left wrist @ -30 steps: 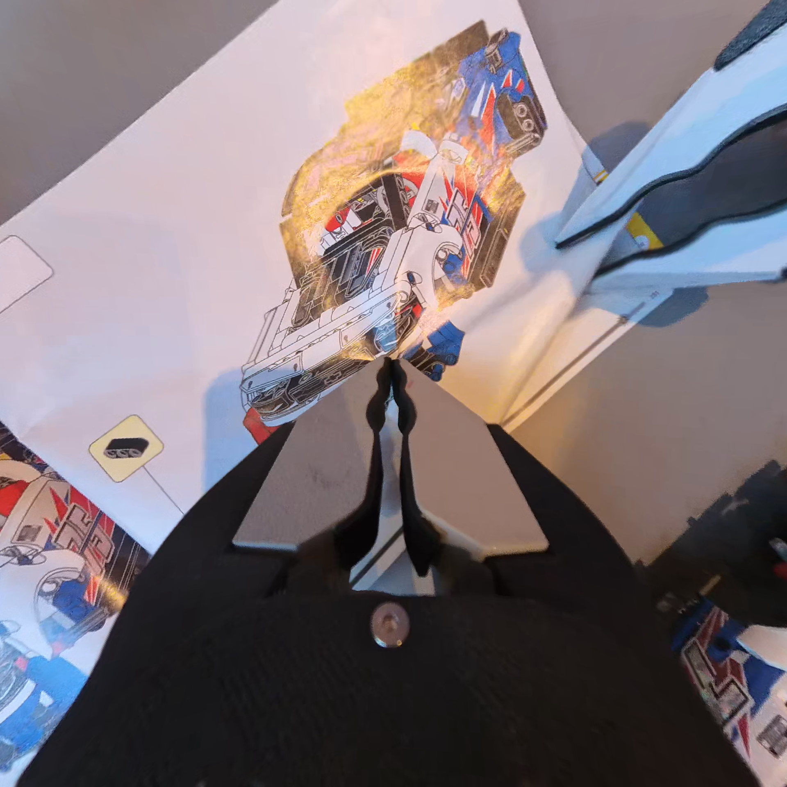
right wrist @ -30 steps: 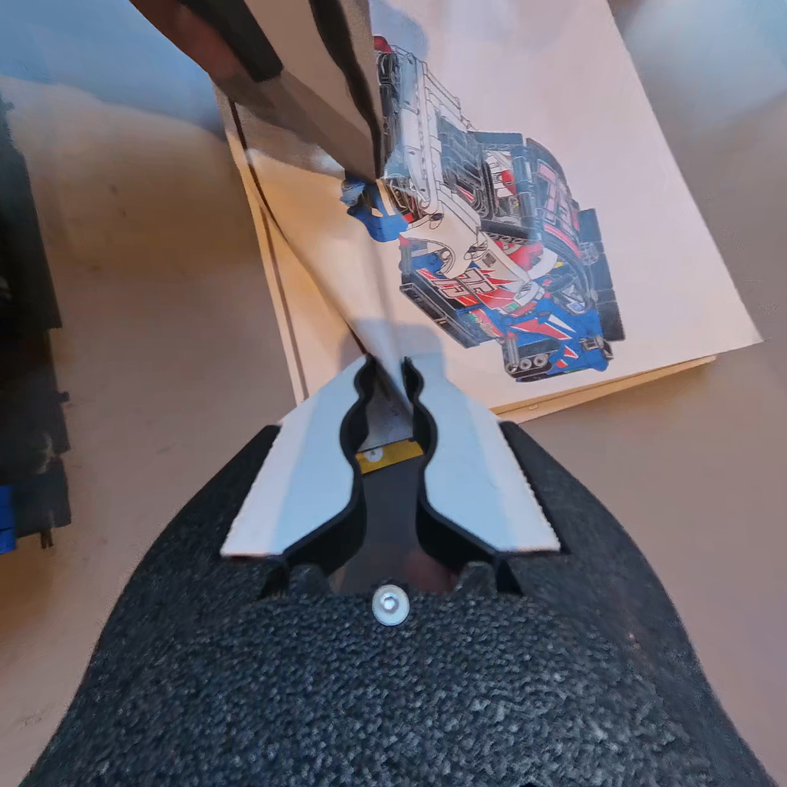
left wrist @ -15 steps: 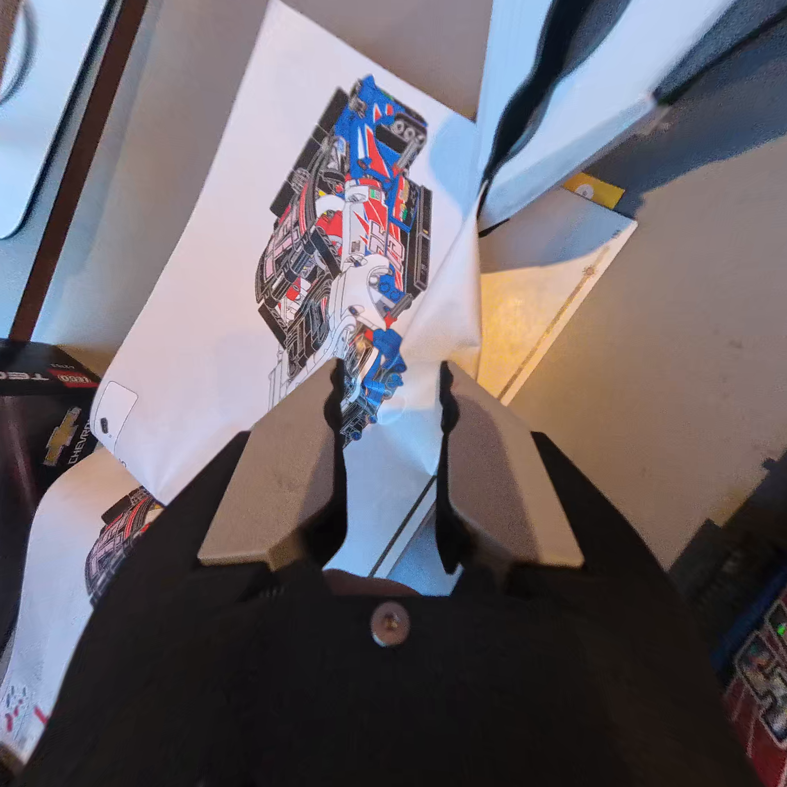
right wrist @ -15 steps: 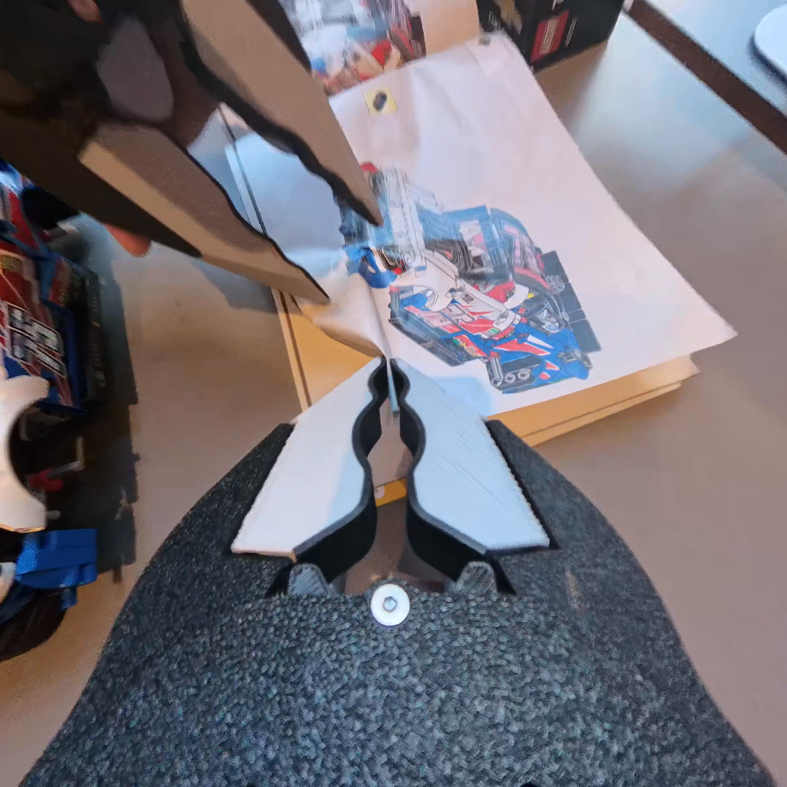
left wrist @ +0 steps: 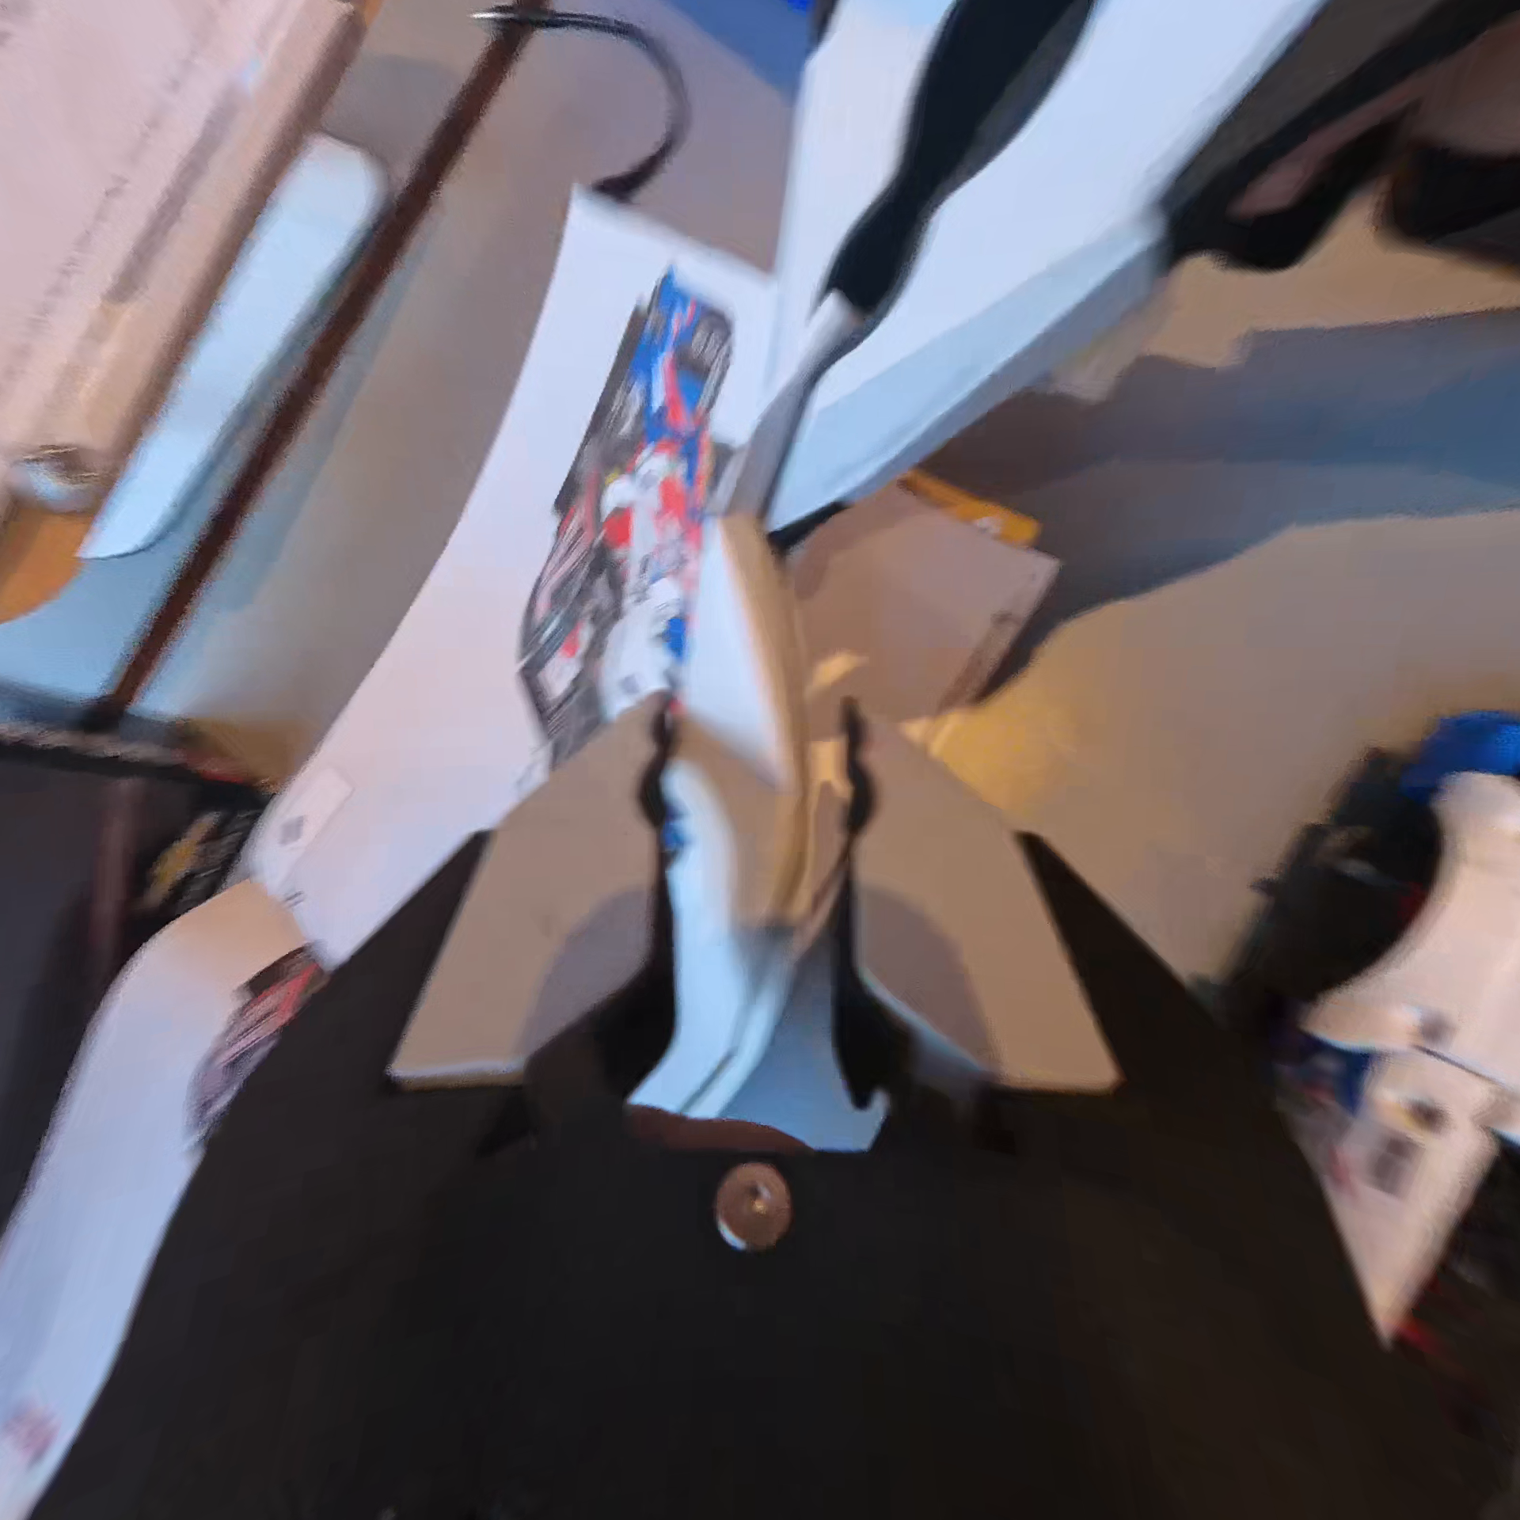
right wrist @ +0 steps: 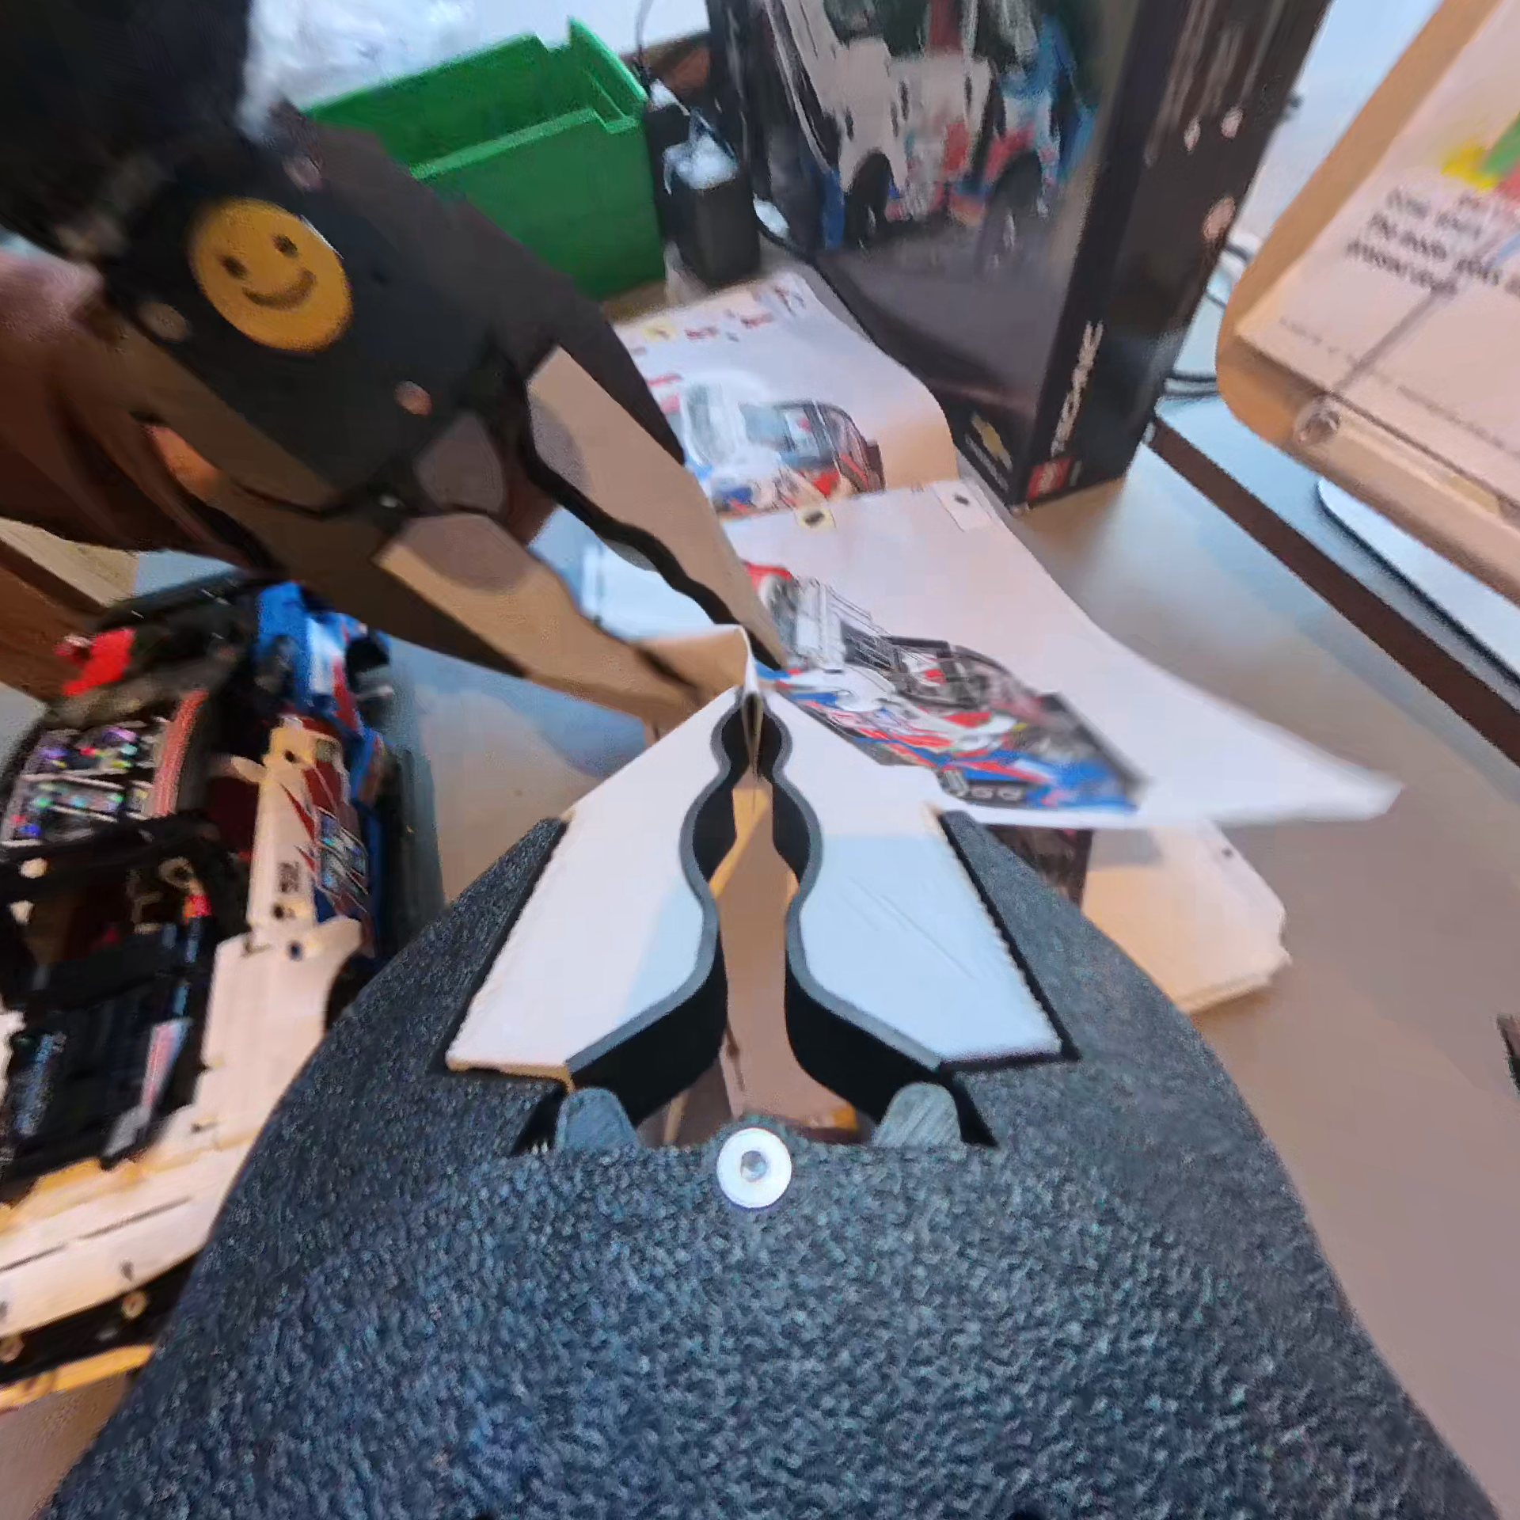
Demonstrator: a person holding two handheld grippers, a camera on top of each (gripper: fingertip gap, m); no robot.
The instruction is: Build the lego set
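The instruction booklet lies open on the table, and its top page (right wrist: 987, 592) shows a printed car. My right gripper (right wrist: 753, 720) is shut on the near edge of this page and holds it lifted off the stack (right wrist: 1193, 946). My left gripper (left wrist: 753, 732) is open, with a folded part of the page (left wrist: 740, 658) between its fingers. In the right wrist view it (right wrist: 732, 666) reaches in from the upper left, its tips close to mine. The part-built white, blue and red lego car (right wrist: 206, 864) stands at the left and shows blurred in the left wrist view (left wrist: 1439, 946).
The black lego box (right wrist: 1028, 247) stands upright behind the booklet. A green bin (right wrist: 526, 140) is at the back. A person's hand (right wrist: 49, 395) holds the left gripper. A dark table edge (right wrist: 1316, 535) runs along the right. The left wrist view is motion-blurred. About 5 cm separates my left fingertips from my right.
My left gripper went from shut on the page to open. My right gripper closed on the page edge and has raised it. Both views have swung up towards the back of the table.
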